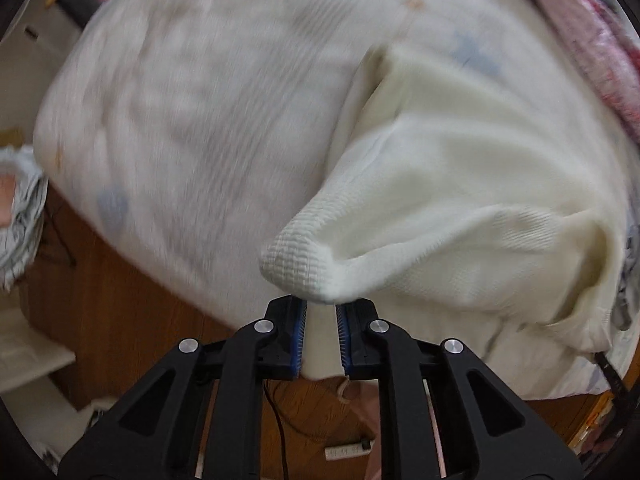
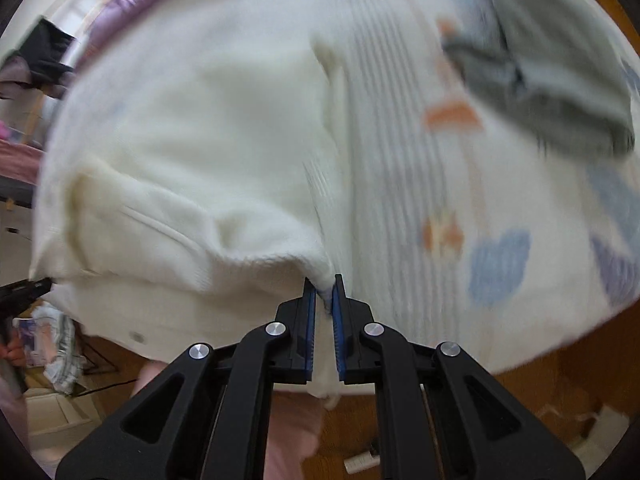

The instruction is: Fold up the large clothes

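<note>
Gripping a corner of the cream knit garment [image 1: 460,184], the left tongs [image 1: 321,312] are clenched on its ribbed hem, cloth pinched between the blue pads. Right tongs [image 2: 324,292] likewise clamped on another corner of the same garment [image 2: 192,152], fabric wedged between their pads. Both tongs point downward. Garment hangs from the two held corners and drapes over the near part of the bed [image 1: 192,112], which carries a pale sheet with blue and orange prints. Background blurred. Grey-green cloth [image 2: 560,80] lies on the bed, far right in the right wrist view. Brown wooden floor [image 1: 120,304] visible below the bed edge. Left tongs' tip shows at the left edge of the right wrist view, at the garment's near-left corner
</note>
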Demonstrator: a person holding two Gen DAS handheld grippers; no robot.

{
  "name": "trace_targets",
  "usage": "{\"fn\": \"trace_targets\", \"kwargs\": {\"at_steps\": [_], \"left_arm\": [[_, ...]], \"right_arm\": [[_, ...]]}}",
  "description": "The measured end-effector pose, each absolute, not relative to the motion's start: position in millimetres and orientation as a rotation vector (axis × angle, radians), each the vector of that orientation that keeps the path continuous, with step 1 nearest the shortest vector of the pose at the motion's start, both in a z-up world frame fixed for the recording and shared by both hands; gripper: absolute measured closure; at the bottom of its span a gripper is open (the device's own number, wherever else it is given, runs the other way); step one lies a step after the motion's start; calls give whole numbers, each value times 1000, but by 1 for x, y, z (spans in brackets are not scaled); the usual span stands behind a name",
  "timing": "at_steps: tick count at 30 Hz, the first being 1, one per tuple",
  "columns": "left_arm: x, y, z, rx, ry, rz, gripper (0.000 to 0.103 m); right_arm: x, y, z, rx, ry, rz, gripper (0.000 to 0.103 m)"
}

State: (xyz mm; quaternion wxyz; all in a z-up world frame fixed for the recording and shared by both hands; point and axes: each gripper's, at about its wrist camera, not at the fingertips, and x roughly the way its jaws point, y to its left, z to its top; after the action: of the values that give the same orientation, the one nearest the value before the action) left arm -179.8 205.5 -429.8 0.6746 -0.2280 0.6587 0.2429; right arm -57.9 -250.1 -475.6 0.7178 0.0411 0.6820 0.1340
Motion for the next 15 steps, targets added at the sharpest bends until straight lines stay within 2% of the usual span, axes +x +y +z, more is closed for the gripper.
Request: {"fn": "trace_targets", "kwargs": {"at_steps": [2,3,5,6,7,9,10,15], "left_arm": [[-194,207,-442,-568,1568,546,87],[-200,207,-440,-612,1576,544,81],[-208,204,-421,-685,1550,517,58],[-209,200,-412,-698,1536,509,43],[-208,195,-401,-729,1520,487,36],[-197,187,-390,-817,1512,425,31],[-191,184,-389,-848,1514,420,30],[-142,178,-406,-1108,1513,468,30]], "right_arm": [[-64,-254,-495,195,1632,260,92],[-68,-256,-501,268,1702,253,92],[-78,-258,-494,390,1779,231,91],[-81,-257,-484,431,1788,229,87],[-83,-255,-469,491,1793,234,79],[-80,-248,-448,602,1780,235,26],[-74,-245,-438,672,1750,209,22],[-32,-216,-447,891,1809,-23,22]]}}
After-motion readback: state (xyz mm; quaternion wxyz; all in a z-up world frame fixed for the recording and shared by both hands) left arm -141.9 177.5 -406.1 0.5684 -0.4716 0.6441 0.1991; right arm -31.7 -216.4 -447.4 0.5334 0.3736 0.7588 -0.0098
